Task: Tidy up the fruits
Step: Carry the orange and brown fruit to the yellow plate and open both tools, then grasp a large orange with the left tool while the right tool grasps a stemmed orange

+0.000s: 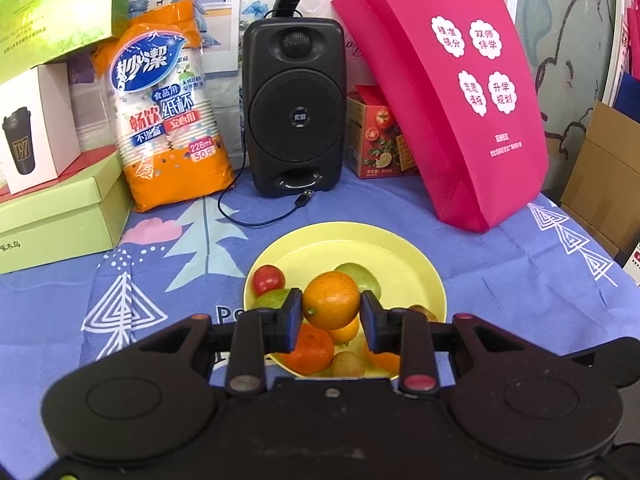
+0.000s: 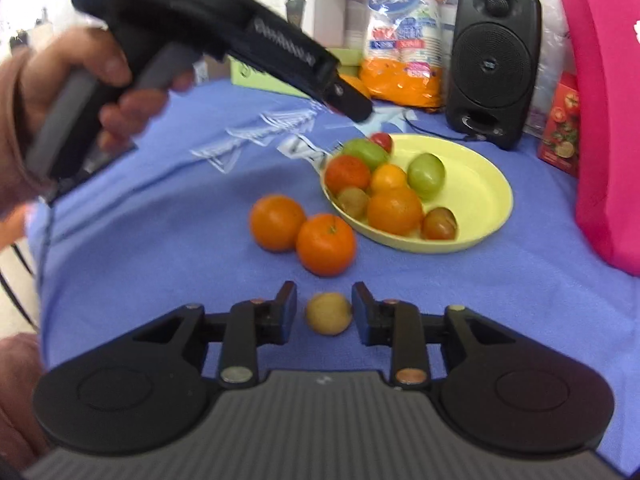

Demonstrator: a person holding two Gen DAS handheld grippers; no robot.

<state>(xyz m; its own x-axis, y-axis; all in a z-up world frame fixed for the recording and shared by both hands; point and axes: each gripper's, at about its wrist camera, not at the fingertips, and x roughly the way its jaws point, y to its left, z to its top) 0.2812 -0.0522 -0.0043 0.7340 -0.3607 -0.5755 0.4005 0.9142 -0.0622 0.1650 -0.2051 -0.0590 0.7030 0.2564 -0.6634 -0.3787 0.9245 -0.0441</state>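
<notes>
My left gripper (image 1: 331, 317) pinches an orange (image 1: 330, 300) above the yellow plate (image 1: 404, 248) of fruit. My right gripper (image 2: 325, 312) is spread around a small tan fruit (image 2: 329, 313) on the blue cloth (image 2: 160, 208), not touching.

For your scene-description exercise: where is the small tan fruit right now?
In the right wrist view, the small tan fruit lies on the blue cloth between the open right gripper's fingers, near two oranges.

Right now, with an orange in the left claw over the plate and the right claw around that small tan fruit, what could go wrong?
1. The orange in the left claw hangs over piled fruit on the yellow plate; dropped, it could roll off.
2. The right claw is open around the small tan fruit; uneven closing may squirt it away.
3. Two loose oranges lie just ahead and could be nudged.
</notes>
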